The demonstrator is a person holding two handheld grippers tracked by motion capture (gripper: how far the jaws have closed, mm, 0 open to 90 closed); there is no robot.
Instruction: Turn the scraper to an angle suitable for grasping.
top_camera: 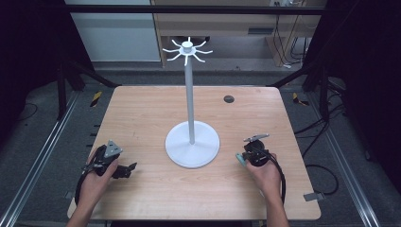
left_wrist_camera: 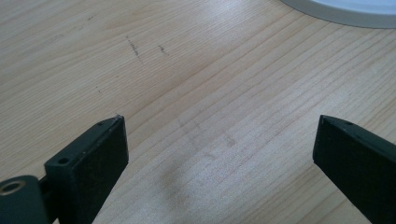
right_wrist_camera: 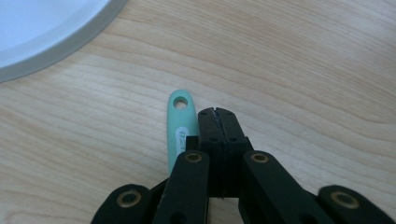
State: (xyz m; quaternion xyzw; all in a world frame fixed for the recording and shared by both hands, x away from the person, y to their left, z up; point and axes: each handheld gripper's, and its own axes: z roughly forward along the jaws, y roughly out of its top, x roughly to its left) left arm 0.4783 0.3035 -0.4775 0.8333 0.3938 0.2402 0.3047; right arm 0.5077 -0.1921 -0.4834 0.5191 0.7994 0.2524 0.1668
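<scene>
Left gripper [top_camera: 126,170]: at 8 o'clock of the stand, my jaws spread wide over bare table [top_camera: 142,113].
Stand [top_camera: 191,101]: white, table centre.
Right gripper [right_wrist_camera: 215,113]: jaws pressed together; whether they pinch anything, I can't tell.
Mint handle [right_wrist_camera: 180,126]: beside them, lower part hidden, its logo unreadable.

The person's left hand [top_camera: 101,168] rests low on the near left, wrapped around the black two-jaw left gripper [top_camera: 126,169], which points to the right; in the left gripper view its jaws stand wide apart. The right hand [top_camera: 265,171] holds the black right gripper [top_camera: 246,158] on the near right, pointing to the left. In the right gripper view its jaws are pressed together.
</scene>
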